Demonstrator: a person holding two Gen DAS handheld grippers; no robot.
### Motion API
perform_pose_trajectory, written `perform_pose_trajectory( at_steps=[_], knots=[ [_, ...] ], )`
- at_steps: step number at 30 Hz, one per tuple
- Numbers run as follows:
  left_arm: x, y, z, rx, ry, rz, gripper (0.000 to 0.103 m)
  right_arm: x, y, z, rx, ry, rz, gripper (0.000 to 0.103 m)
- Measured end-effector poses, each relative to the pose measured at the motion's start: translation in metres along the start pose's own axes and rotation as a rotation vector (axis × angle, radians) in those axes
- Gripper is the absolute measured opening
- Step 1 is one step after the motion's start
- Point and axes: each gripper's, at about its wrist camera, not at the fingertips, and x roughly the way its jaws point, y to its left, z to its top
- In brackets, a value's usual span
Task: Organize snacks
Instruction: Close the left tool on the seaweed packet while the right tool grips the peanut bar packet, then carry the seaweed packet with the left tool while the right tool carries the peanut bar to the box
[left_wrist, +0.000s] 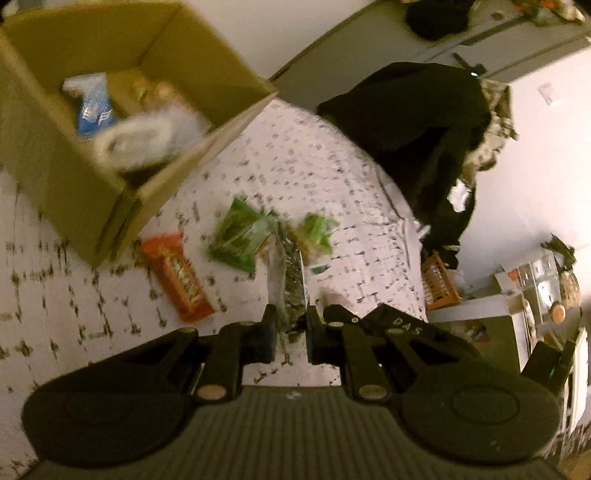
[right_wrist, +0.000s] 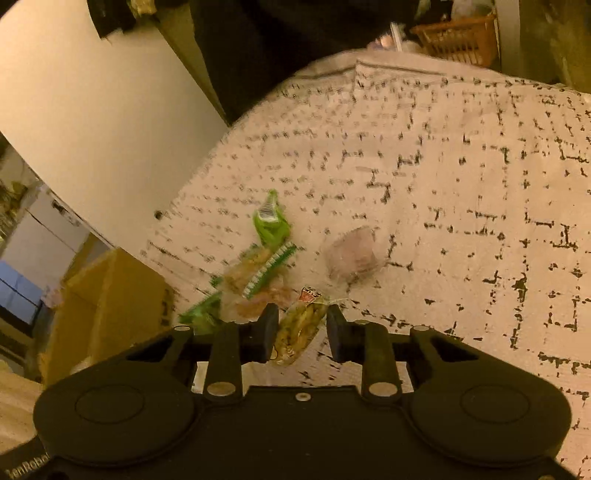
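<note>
In the left wrist view my left gripper (left_wrist: 290, 325) is shut on a thin silvery snack packet (left_wrist: 290, 273) that sticks out forward above the bed. Below lie an orange snack pack (left_wrist: 177, 277), a green bag (left_wrist: 240, 232) and a smaller green packet (left_wrist: 316, 230). An open cardboard box (left_wrist: 122, 110) at upper left holds a blue bag (left_wrist: 94, 109) and white packets. In the right wrist view my right gripper (right_wrist: 301, 332) is open around a clear pack of yellow-green snacks (right_wrist: 299, 325). Green packets (right_wrist: 271, 221) and a clear wrapped item (right_wrist: 352, 256) lie beyond it.
The snacks lie on a white bedspread with a black dash pattern (right_wrist: 443, 184). A black garment (left_wrist: 424, 140) hangs past the bed's far edge. An orange basket (left_wrist: 439, 284) stands beside the bed. The cardboard box shows at the left of the right wrist view (right_wrist: 110, 302).
</note>
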Motion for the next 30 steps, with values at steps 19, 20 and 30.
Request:
perform_pose_trajectory(
  at_steps=[19,20,30],
  knots=[
    [-0.091,-0.034,0.056,0.159,-0.181,-0.046,0.013,-0.038,0.062,0.007,-0.104,-0.182,0.260,0.028],
    [-0.094,-0.035,0.059,0.163,-0.191,-0.046,0.013,-0.040,0.068,0.005,-0.120,-0.189,0.273,0.028],
    [-0.117,-0.018,0.085,0.165,-0.245,-0.033,0.013,-0.046,0.105,0.000,-0.154,-0.230,0.362,0.027]
  ],
)
